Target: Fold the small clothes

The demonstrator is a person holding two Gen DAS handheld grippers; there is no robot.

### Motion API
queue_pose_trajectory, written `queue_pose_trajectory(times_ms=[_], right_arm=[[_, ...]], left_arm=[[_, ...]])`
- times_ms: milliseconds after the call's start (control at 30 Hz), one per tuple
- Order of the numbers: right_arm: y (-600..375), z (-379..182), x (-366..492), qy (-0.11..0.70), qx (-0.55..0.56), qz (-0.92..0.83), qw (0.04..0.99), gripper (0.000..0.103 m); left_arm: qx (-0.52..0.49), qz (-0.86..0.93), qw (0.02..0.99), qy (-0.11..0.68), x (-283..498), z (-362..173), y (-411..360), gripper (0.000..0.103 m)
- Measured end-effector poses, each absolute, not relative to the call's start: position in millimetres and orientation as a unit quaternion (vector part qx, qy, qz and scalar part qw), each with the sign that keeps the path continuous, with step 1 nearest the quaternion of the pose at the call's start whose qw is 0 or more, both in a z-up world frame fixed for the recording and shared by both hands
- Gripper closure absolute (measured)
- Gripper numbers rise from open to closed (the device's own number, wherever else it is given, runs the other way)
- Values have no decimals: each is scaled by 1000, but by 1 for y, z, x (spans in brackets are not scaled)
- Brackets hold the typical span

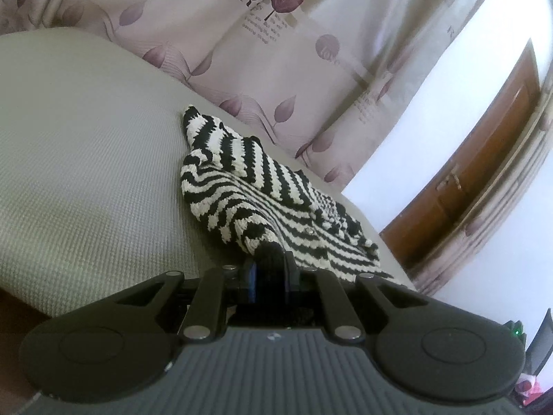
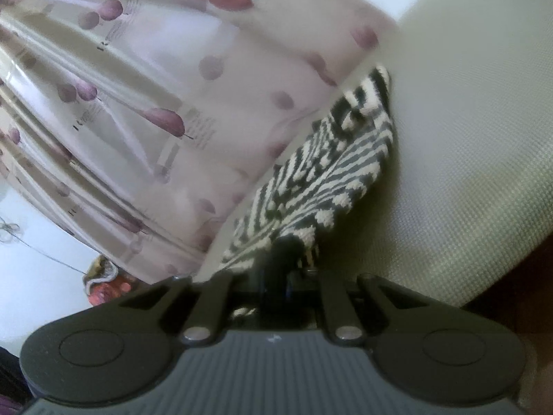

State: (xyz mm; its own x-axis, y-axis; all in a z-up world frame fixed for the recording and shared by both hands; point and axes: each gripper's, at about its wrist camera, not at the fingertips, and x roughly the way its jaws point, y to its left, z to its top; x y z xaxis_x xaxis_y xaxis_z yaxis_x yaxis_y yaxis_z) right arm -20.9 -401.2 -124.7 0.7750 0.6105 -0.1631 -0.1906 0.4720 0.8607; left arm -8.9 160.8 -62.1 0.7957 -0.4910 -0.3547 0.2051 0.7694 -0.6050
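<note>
Left tongs [image 1: 271, 259] and right tongs [image 2: 285, 252] each pinch a corner of the striped knit garment [image 1: 249, 186], which trails across the grey mattress [image 1: 86, 159] toward its curtain-side edge. Uneven pulling could skew the fold.

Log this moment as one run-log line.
left tongs: shut on striped knit | right tongs: shut on striped knit | surface: grey mat

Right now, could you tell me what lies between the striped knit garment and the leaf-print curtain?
In the left wrist view, only a narrow bare strip of the grey textured mattress separates the striped knit garment from the leaf-print curtain.
</note>
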Motion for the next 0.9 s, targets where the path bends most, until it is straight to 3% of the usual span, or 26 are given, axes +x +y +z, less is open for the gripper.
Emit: queue_pose_trajectory(times_ms=[467,900], right_arm=[[-418,-80,53,205,442,257,835,93],[-446,-110,213,243,478,213,817,93]], left_arm=[[-280,-200,917,203,51,-15,152,89],[-277,-139,924,222,214,-34,129,89]])
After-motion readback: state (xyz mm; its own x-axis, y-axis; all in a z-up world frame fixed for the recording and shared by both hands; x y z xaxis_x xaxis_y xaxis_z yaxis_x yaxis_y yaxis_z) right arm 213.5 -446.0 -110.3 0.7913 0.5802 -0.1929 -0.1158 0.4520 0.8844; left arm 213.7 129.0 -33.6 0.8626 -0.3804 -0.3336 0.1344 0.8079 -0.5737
